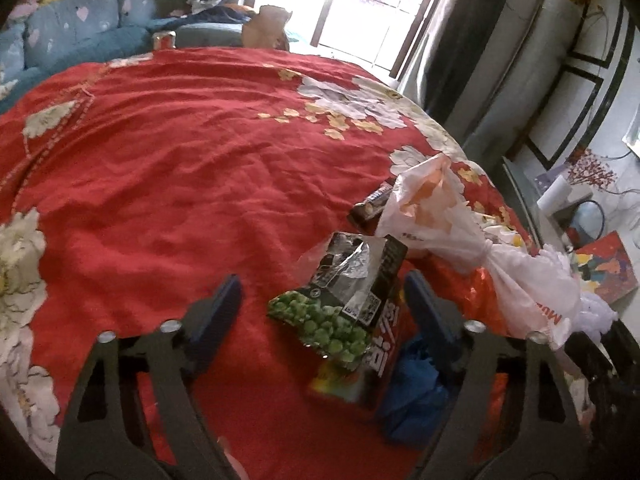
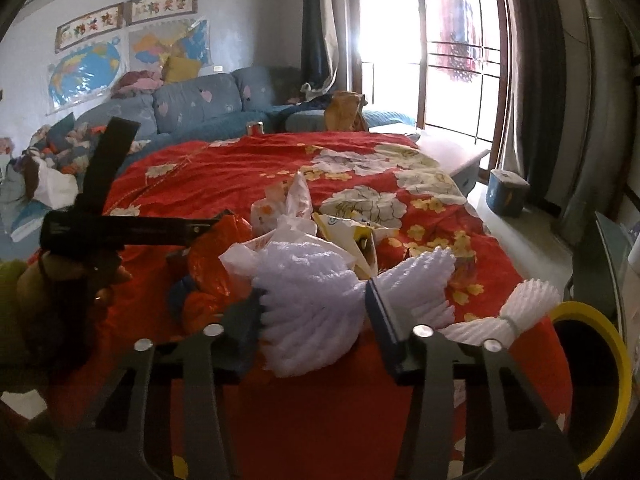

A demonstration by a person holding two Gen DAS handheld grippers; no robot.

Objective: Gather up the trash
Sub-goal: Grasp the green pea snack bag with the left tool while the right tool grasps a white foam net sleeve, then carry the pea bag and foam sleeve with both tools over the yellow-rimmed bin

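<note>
On the red cloth [image 1: 160,168], two foam nets [image 2: 316,312]; right jaws pinch one, left jaws gape.

Far beyond the fingers a tall window [image 2: 430,52] blazes white with daylight, dark curtains [image 2: 532,80] hanging at its right side. Left of it a blue sofa [image 2: 192,104] with pink hearts stands under maps [image 2: 86,68] pinned on the pale wall [image 2: 248,12]. A red floral cloth [image 1: 168,168] covers the worktop.

Both grippers, the left gripper [image 1: 322,300] and right gripper [image 2: 314,316], have black slotted arms, silver round screws and dark blue fingers [image 1: 218,308]; a yellow-green sleeve [image 2: 10,292].
</note>
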